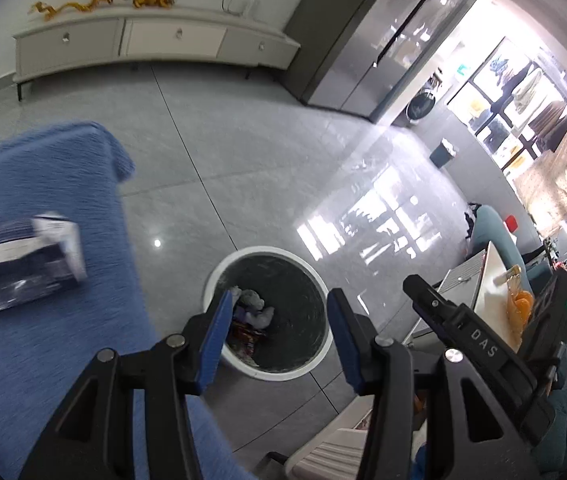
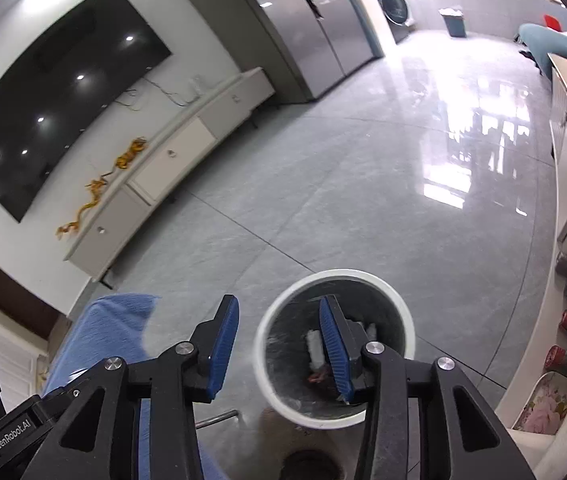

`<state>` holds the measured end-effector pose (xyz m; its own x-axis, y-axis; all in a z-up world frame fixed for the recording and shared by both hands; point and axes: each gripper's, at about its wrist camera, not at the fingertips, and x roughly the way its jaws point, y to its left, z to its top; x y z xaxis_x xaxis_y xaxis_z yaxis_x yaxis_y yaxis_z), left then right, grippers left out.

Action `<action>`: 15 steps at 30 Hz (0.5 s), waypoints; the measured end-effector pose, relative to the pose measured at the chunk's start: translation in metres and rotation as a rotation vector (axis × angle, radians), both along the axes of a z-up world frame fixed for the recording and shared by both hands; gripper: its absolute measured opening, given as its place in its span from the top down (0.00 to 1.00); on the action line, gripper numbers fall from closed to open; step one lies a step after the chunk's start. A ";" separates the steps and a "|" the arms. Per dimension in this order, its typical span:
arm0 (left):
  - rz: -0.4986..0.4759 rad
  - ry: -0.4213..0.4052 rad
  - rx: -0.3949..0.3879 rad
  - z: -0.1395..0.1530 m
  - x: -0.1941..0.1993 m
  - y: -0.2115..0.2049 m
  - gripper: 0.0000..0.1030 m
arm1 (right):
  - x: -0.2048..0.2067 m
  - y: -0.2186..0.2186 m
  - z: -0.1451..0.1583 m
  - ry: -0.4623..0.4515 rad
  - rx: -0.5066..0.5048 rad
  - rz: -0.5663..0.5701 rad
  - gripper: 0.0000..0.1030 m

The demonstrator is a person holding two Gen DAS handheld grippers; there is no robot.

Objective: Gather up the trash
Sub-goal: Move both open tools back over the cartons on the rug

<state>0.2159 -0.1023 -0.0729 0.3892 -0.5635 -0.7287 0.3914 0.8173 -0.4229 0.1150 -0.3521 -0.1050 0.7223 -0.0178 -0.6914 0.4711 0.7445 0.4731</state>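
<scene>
Left gripper (image 1: 277,334) is seen with jaws parted about halfway, blue pads (image 1: 211,344) well apart, nothing pinched between them and nothing touched. Through the gap the waste bin (image 1: 325,356) is framed on the grey tiled floor (image 1: 243,168): white rim, dark liner. Trash (image 1: 253,312) is already lying at the bottom (pale crumpled pieces plus a red-printed wrapper). Right gripper (image 2: 279,346) is likewise parted, somewhat narrower, pads bare and clear of everything; no object is carried. In the right wrist view its right-hand pad (image 2: 335,350) is seen over the bin mouth, the other pad over bare floor just beside the rim. White scraps (image 2: 315,346) and something reddish are visible inside the bin there; the rest of the contents is hidden behind the finger. A blue textured cover (image 1: 43,208) is seen at the left of the left wrist view, next to the bin, and a dark-and-white package (image 1: 23,264) is lying on it, blurred, apart from both grippers. The right gripper's body is also caught at the right edge of the left wrist view, beside a pale countertop (image 1: 495,276).
</scene>
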 end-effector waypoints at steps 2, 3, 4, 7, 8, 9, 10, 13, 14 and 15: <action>0.028 -0.028 -0.022 0.016 -0.018 0.033 0.53 | -0.006 0.016 0.016 -0.024 -0.017 0.035 0.61; 0.037 -0.040 -0.028 0.022 -0.026 0.049 0.53 | -0.009 0.027 0.026 -0.037 -0.024 0.059 0.61; 0.060 -0.055 -0.033 0.029 -0.037 0.070 0.52 | -0.012 0.035 0.033 -0.047 -0.028 0.078 0.60; 0.110 -0.083 -0.052 0.042 -0.065 0.120 0.52 | -0.019 0.068 0.058 -0.081 -0.051 0.155 0.60; 0.125 -0.090 -0.054 0.043 -0.073 0.137 0.52 | -0.022 0.080 0.065 -0.091 -0.062 0.179 0.60; 0.143 -0.097 -0.057 0.045 -0.081 0.153 0.52 | -0.024 0.091 0.071 -0.099 -0.072 0.200 0.60; 0.164 -0.103 -0.061 0.046 -0.090 0.172 0.52 | -0.027 0.102 0.077 -0.107 -0.081 0.222 0.60; 0.227 -0.119 -0.080 0.048 -0.117 0.226 0.51 | -0.034 0.138 0.093 -0.138 -0.097 0.294 0.60; 0.253 -0.125 -0.082 0.048 -0.126 0.245 0.51 | -0.036 0.152 0.100 -0.151 -0.105 0.324 0.60; 0.275 -0.130 -0.083 0.047 -0.133 0.263 0.51 | -0.038 0.162 0.103 -0.160 -0.109 0.347 0.60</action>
